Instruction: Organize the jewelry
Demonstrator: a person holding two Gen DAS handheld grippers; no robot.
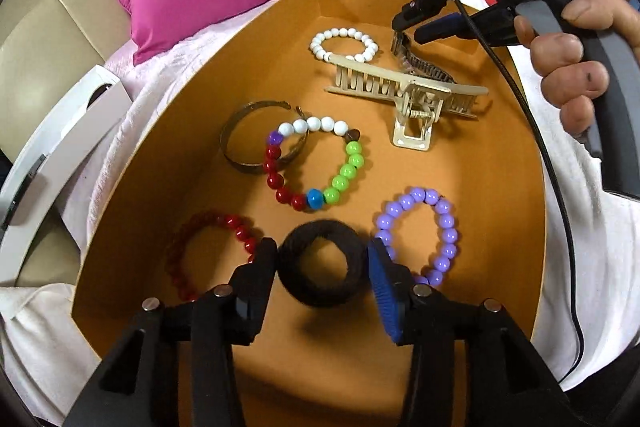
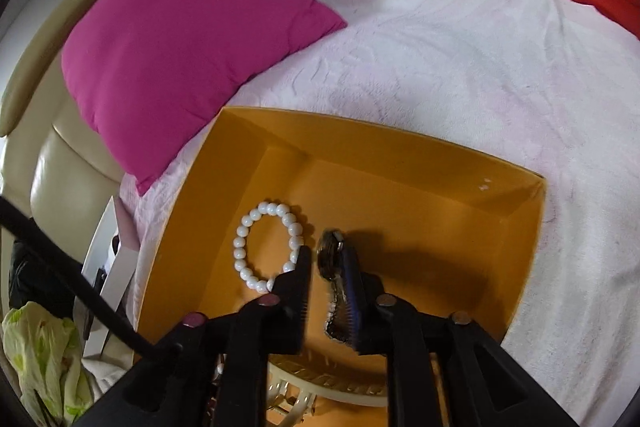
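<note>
1. Inside the orange box (image 1: 500,195) on the bed, my left gripper (image 1: 322,263) is straddling the black hair tie (image 1: 322,263), jaws apart and not yet clamping.
2. That tie is looking soft and light; I am planning to pinch across its thick ring.
3. My right gripper (image 2: 328,281) is hovering with jaws apart around the metal watch band (image 2: 332,267), beside the white bead bracelet (image 2: 268,247); the band is probably stiff-linked, heavy and slippery.
</note>
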